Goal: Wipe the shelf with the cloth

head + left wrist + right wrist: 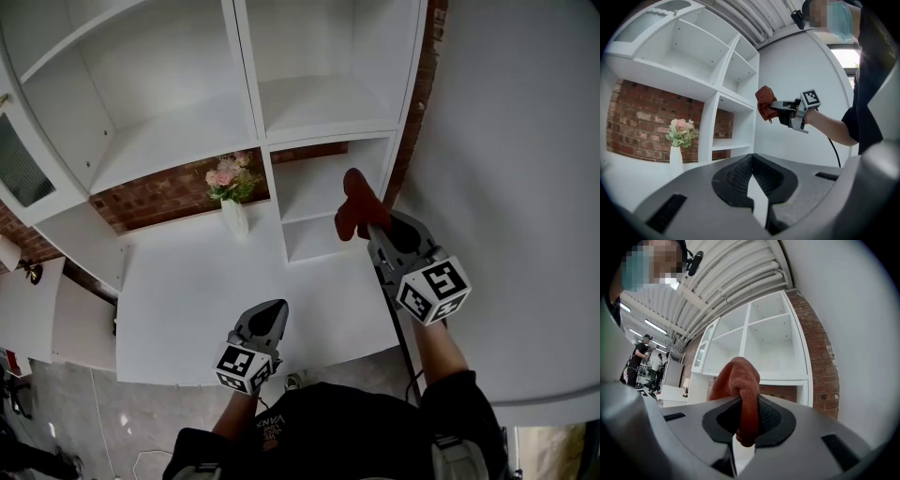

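Rust-red terry cloth (pixel 739 390) is pinched in the right gripper (pixel 745 414), whose jaws are closed on a narrow fold. Most of the fabric bunches ahead of and above the jaw tips, and a short tail hangs back between the pads. The cloth is in the air and touches no board. A white shelf unit (pixel 314 105) stands directly ahead of this gripper. The small open cubbies (pixel 319 211) at its lower right lie just beyond the cloth in the head view. I cannot tell which board is the target. The left gripper (pixel 275 307) sits lower, behind and to the left of the right one, over the white counter (pixel 187 300). Its jaws are together with nothing between them. A vase of pink flowers (pixel 232 202) stands on the counter ahead of the left gripper, off to the left of the cloth.

Judgement: the step in hand is the approach to first contact.
- Present the bunched face of the cloth to the board, not the hard jaw tips. Tilting the gripper should let the fabric land first and spread.
- Use light, even pressure. The grip is on a thin fold, so a hard sideways drag could pull the cloth free.
- Stroke from the back of the board toward the gripper in overlapping passes.
- The cubbies look narrow, so enter square to the opening and watch the side walls.
- Keep strokes clear of the vase.
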A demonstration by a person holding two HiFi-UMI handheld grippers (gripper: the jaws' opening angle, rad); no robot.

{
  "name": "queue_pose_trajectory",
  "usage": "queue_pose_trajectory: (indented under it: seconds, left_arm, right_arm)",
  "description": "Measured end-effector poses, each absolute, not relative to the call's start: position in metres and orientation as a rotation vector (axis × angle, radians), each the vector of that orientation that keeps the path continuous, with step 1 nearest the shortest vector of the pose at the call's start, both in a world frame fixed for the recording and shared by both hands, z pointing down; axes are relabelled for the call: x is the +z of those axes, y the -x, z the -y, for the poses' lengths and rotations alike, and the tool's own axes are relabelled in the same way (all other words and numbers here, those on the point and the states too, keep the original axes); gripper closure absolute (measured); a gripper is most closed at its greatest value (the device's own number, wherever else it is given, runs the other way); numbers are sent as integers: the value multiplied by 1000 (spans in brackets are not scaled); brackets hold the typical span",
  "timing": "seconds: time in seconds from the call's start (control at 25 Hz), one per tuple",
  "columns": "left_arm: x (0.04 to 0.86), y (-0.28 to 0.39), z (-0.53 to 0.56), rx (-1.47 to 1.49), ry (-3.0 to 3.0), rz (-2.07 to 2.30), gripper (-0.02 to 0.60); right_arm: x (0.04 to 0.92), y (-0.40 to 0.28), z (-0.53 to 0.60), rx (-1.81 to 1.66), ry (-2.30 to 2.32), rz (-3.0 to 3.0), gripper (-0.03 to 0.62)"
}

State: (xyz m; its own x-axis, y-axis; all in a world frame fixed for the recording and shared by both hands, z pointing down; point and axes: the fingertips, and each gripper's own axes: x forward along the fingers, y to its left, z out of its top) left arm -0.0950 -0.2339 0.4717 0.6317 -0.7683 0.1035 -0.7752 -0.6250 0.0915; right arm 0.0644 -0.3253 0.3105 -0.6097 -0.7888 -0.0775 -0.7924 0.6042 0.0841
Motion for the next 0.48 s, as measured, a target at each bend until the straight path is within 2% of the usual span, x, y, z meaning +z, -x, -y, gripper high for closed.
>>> queue_pose_trajectory:
  seconds: [0.48]
  left_arm:
    - [466, 123, 249, 52, -2747, 1253, 575]
  right_arm:
    - [209, -22, 379, 417, 1347, -2744, 540]
